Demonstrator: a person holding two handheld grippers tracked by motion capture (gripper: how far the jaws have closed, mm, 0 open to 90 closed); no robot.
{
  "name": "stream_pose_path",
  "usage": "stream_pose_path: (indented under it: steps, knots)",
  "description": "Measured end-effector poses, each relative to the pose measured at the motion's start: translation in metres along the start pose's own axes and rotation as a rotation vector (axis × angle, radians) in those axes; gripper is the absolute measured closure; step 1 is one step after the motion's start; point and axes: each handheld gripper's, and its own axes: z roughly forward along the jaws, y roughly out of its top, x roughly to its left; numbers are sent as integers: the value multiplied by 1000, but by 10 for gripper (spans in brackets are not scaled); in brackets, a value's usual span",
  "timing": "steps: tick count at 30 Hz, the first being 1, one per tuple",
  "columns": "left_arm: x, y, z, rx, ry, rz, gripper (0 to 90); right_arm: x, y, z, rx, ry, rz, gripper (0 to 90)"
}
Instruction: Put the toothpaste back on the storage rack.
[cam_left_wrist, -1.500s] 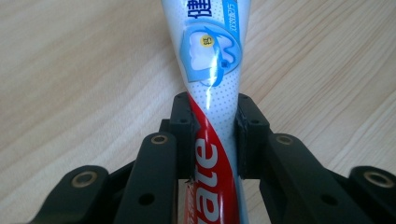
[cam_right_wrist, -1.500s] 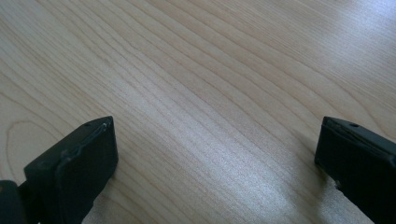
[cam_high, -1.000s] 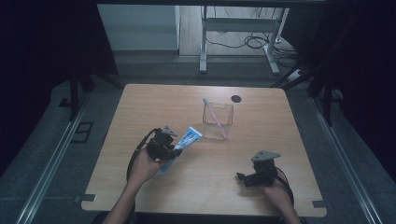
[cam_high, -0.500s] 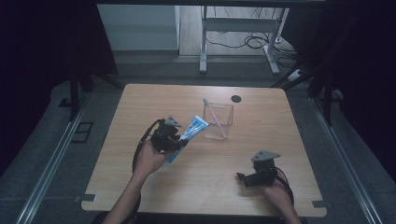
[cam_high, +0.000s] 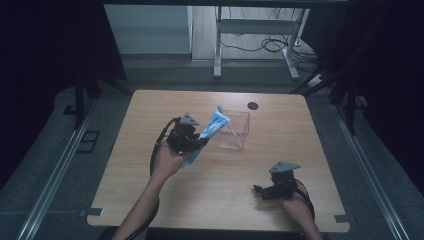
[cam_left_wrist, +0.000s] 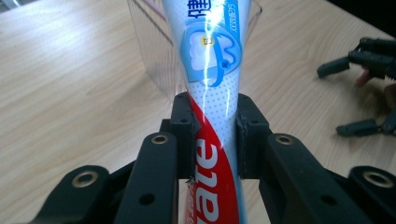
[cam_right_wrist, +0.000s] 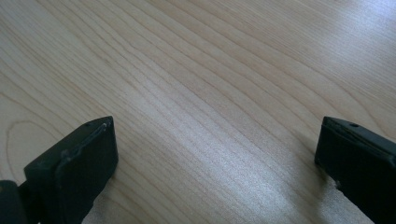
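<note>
Nearest to me, my right gripper (cam_high: 261, 192) sat low at the near right part of the pale wooden table (cam_high: 150, 195), its jaws spread wide with nothing but bare wood grain between them; I judged it idle, waiting its turn. Farther in and to the left, my left gripper (cam_high: 198, 145) had its jaws drawn in narrow and clamped on the red, white and blue plastic toothpaste tube (cam_high: 211, 131), the pads pressing both sides of the tube's lower half, so the grasp itself was done. I held the tube off the table and tilted, its far end pointing up and away toward the clear, square-sided plastic container (cam_high: 239, 131) near the table's middle. In the left gripper view the container's transparent wall (cam_left_wrist: 156, 51) rose just behind the tube (cam_left_wrist: 210, 93), close but, as far as I could tell, not yet around it. A pale, thin stick-like thing (cam_high: 230, 131), perhaps a toothbrush, already leaned inside the container. As I judged it, the pick-up was finished and the carry was nearly over; what was left was to bring the tube over the rim, lower it in, and let go.
</note>
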Motion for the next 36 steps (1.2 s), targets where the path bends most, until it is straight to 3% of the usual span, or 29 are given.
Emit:
stream_pose_path:
  steps: [27,36]
  knots:
    - [7,45,30,-134,-9,-29,732,0,0,0,0,0,0,0]
    - [6,60,37,-170,3,-19,733,0,0,0,0,-1,0,0]
